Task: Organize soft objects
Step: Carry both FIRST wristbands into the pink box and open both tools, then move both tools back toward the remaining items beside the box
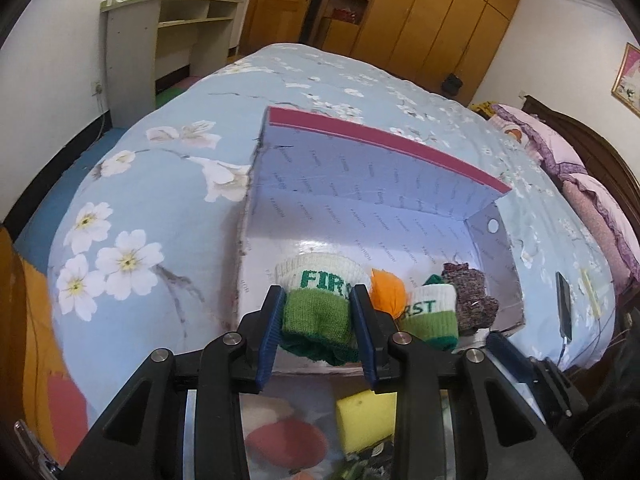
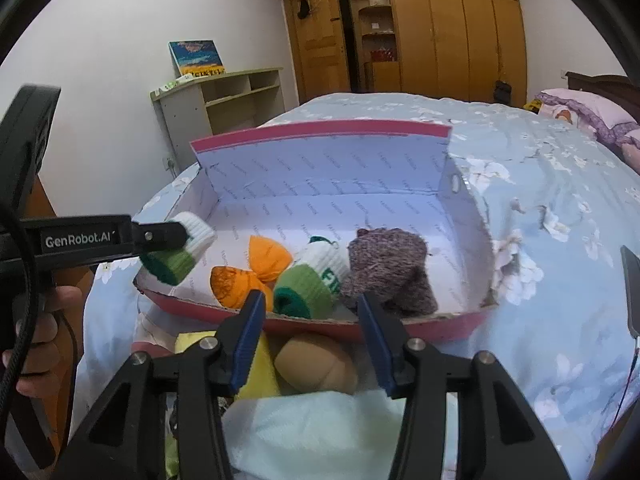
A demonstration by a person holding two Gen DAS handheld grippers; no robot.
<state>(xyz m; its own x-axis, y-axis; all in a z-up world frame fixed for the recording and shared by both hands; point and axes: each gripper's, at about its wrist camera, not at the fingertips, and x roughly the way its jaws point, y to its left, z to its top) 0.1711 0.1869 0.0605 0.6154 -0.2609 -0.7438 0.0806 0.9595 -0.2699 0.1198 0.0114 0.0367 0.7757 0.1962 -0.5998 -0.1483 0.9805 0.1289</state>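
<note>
You are working over a bed [image 2: 540, 184] with a pale blue flowered cover that is filling most of both views. A wooden wardrobe [image 2: 448, 28] is standing across the top of the right wrist view, and a grey shelf unit [image 1: 160, 44] is sitting at the upper left of the left wrist view.

On the bed, an open cardboard box [image 2: 328, 168] with a pink rim and a white printed lining is taking up the centre of the frame. Inside it, along the near wall, a mottled brown knitted roll [image 2: 388, 272] is lying at the right, a green-and-white sock roll [image 2: 316, 280] is touching it at centre, and an orange roll [image 2: 250, 272] is lying just left of that.

Your left gripper [image 1: 316, 320] is clamping a second green-and-white sock roll [image 1: 316, 304] between its blue pads, holding it over the box's near left corner. Your hand [image 2: 44, 340] is gripping the handle at the lower left of the right wrist view.

Your right gripper [image 2: 310, 340] is hanging with its jaws apart and holding nothing, just in front of the box's near wall. Below it, a tan plush ball [image 2: 316, 364], a yellow sponge [image 2: 260, 372] and a pale green cloth [image 2: 320, 432] are lying at the bottom of the frame.
</note>
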